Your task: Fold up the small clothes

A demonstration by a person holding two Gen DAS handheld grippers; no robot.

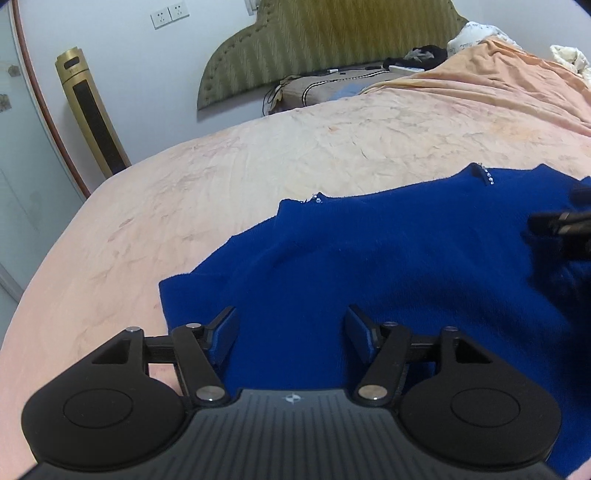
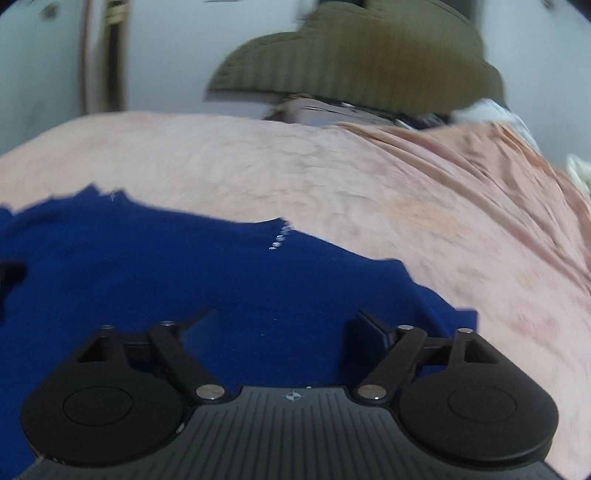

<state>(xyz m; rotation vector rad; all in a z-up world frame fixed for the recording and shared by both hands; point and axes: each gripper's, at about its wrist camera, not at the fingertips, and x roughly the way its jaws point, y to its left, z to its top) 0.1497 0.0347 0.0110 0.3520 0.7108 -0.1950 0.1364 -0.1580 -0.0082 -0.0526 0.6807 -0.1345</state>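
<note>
No readable text anywhere. Only marking: a small star-like emblem on each tool body, no lettering. White pillow at the head of the bed has faint print, too small to read.

One blue knit garment lies spread flat on the bed, on a peach sheet. Two short rows of small clear stones sit along its far edge, one on each side of the neckline.

Left tongs: jaws wide apart, nothing gripped. They sit over the near left part of the garment; blue fabric fills the gap between the pads, the pads are not pressing on it. The garment's left corner is just beyond the left finger.

Right tongs: jaws also wide, nothing held. They are over the near right part of the garment, with its right edge just past the right finger. View is motion-blurred.

Each tool shows at the edge of the other's view: right one at the right edge of the left-wrist view, a dark piece at the left edge of the right-wrist view.

Count: 1 garment, 2 tongs, 1 bed, 1 olive padded headboard, 2 white wall sockets, 1 gold tower unit standing by the wall, 1 brown pillow with cables beside it, a dark cloth heap near the headboard.
</note>
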